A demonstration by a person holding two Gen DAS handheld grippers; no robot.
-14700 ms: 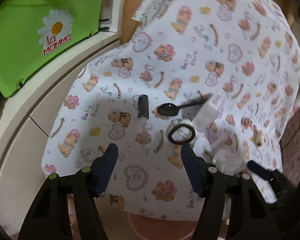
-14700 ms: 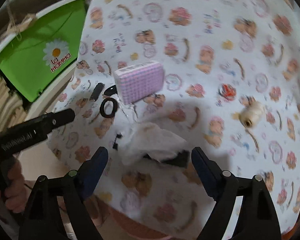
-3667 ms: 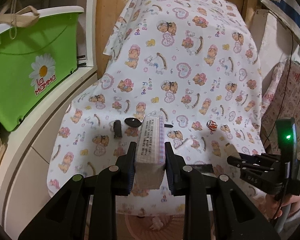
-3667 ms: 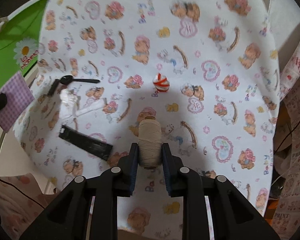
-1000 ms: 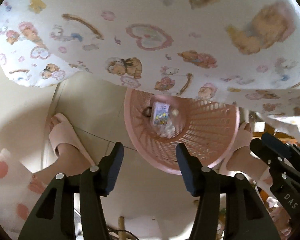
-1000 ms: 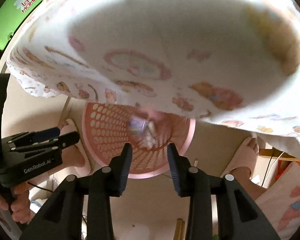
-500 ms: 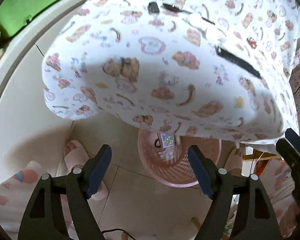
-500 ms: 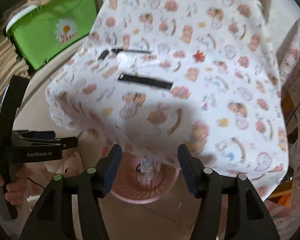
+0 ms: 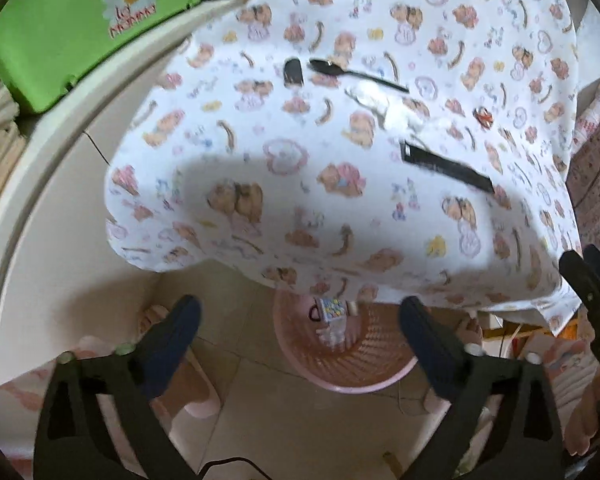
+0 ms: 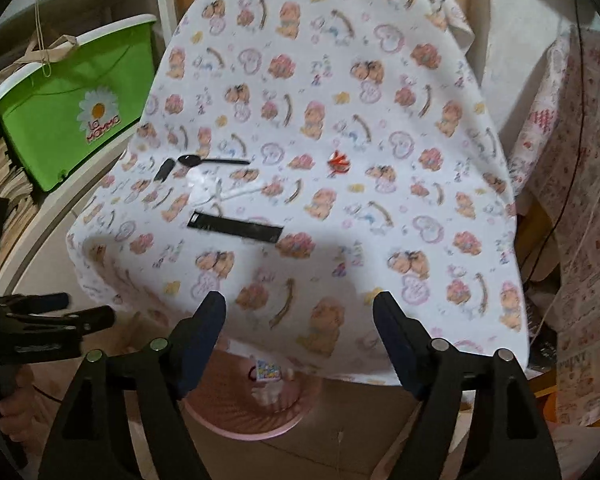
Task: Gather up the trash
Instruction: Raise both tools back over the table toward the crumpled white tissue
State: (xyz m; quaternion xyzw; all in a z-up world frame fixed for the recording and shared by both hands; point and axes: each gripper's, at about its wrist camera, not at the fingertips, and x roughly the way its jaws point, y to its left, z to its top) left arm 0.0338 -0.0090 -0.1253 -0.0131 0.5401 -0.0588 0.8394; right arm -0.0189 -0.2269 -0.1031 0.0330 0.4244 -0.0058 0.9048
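Cloth (image 10: 380, 160): white, teddy-bear and heart print | Basket (image 9: 364, 376): pink, perforated | Tub (image 10: 60, 128): green, white daisy logo | Spoon (image 10: 204, 160): black | Strip (image 10: 236, 227): black | Small ball (image 10: 339, 162): red and white stripes | Claw pads (image 10: 204, 336): dark blue

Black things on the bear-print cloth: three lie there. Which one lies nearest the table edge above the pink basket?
The long flat black strip. The black spoon and the small dark cylinder both lie farther back, beyond the crumpled white wrapper.
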